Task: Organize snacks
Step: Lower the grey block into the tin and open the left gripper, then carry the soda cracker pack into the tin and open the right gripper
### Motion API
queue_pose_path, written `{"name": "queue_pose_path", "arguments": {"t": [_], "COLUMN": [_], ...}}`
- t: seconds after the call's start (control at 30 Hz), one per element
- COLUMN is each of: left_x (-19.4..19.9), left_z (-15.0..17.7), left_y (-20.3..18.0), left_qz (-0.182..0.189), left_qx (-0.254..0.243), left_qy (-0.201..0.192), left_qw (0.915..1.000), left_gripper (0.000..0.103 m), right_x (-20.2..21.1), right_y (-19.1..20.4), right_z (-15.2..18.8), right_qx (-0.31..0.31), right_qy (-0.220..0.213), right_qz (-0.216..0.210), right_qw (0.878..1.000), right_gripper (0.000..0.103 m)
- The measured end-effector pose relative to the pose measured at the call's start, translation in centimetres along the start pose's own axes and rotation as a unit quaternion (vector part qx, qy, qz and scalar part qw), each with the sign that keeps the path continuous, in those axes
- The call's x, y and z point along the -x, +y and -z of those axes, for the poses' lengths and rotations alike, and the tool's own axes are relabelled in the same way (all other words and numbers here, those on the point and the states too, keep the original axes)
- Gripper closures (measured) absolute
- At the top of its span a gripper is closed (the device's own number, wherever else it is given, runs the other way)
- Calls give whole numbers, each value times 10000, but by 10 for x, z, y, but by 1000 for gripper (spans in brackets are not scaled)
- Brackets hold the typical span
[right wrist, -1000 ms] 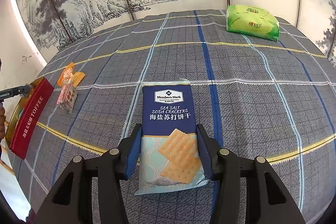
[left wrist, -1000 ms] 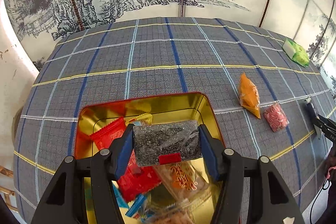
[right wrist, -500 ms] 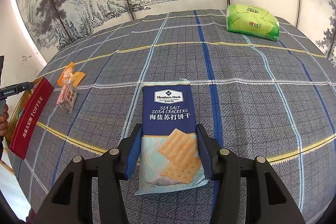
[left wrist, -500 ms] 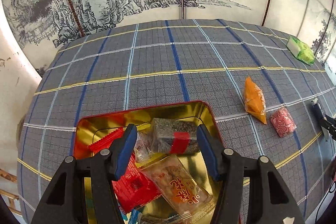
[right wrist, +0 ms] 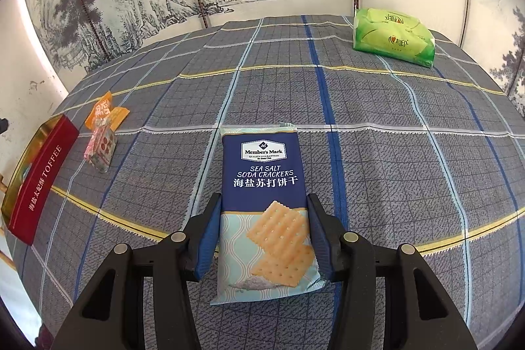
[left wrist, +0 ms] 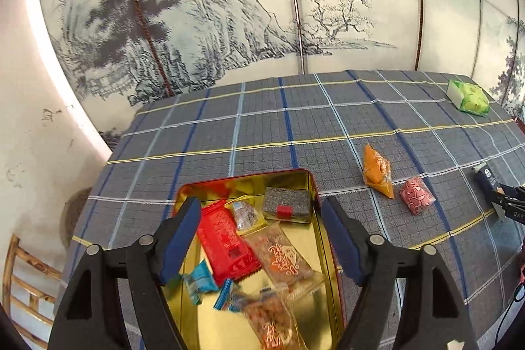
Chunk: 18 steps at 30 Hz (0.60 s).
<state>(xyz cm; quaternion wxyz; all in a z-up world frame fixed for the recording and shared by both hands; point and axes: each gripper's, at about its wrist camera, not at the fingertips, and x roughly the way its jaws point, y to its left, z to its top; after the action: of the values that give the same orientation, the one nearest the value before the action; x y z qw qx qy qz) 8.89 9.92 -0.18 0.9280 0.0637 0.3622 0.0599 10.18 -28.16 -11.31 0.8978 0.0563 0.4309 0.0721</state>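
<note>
My left gripper (left wrist: 261, 209) hovers above the open gold tin (left wrist: 315, 186) with red walls; its jaws are opening and nothing is between them. A grey speckled snack block (left wrist: 287, 205) with a red band lies in the tin's far right corner, among a red packet (left wrist: 226, 245) and several clear and blue wrappers. In the right wrist view, my right gripper (right wrist: 264, 212) is shut on the near half of a blue soda cracker pack (right wrist: 262, 173) lying flat on the plaid cloth. The tin (right wrist: 42, 176) shows at the far left there.
An orange packet (left wrist: 377, 169) and a pink packet (left wrist: 416, 195) lie on the cloth right of the tin. A green tissue pack (right wrist: 393, 38) sits at the table's far right. A painted screen (left wrist: 229, 22) stands behind; a bamboo chair (left wrist: 19, 277) is off the left edge.
My left gripper let go of the grey block, which now lies in the tin. The gripper rose and drew back, jaws wider. The right gripper and cracker pack have not moved.
</note>
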Motion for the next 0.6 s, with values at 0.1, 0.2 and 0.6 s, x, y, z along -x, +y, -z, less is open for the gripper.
{"name": "queue_pose_path", "arguments": {"t": [0.1, 0.2, 0.6], "left_x": [18, 34, 49], "left_z": [5, 10, 29], "left_y": [-2, -4, -5], "left_qz": [-226, -302, -299], "left_qx": [-51, -109, -143], "left_qy": [-165, -255, -218], "left_qw": [9996, 9992, 9992], "left_gripper": [26, 24, 22], "right_x": [2, 7, 34], "right_y": [1, 4, 42], "right_z": [2, 7, 28], "right_qx": [-71, -97, -85], "right_qy": [20, 41, 3], "right_qz": [-100, -171, -663], "right_qw": [9999, 9998, 9978], "right_gripper": [52, 52, 52]}}
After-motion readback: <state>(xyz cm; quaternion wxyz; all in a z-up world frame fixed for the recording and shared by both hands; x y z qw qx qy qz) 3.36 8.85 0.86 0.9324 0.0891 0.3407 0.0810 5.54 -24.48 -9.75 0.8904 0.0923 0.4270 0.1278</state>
